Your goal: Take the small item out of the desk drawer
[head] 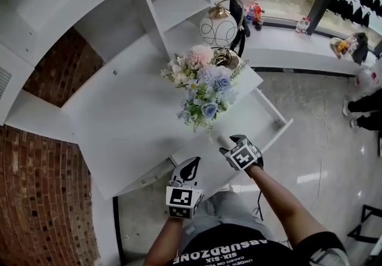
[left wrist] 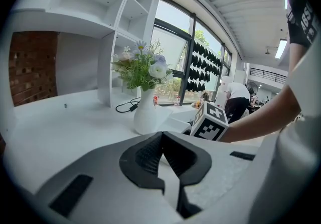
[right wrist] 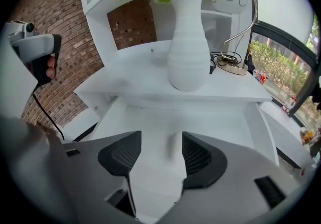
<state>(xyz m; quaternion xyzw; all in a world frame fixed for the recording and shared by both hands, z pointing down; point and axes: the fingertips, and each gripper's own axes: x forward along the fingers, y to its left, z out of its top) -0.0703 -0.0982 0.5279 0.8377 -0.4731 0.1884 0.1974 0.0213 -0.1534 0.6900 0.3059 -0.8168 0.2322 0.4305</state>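
Observation:
The desk drawer (head: 279, 124) stands pulled out under the white desktop (head: 125, 121). In the right gripper view a small pale elongated item (right wrist: 170, 146) lies on the drawer floor (right wrist: 150, 122); it is blurred. My right gripper (right wrist: 161, 153) is open just above the drawer, and the item shows between its jaws without touching them. In the head view that gripper (head: 230, 143) hovers over the drawer's near end. My left gripper (head: 191, 162) hangs at the desk's front edge, and its fingertips (left wrist: 161, 135) meet, shut on nothing.
A white ribbed vase (right wrist: 188, 42) of flowers (head: 203, 86) stands on the desktop right behind the drawer. A gold arc lamp (head: 218, 27) and its cable (left wrist: 126, 106) sit further back. Shelves (head: 173, 2) and a brick wall (head: 42, 199) close the left side. People (left wrist: 239, 98) stand near the windows.

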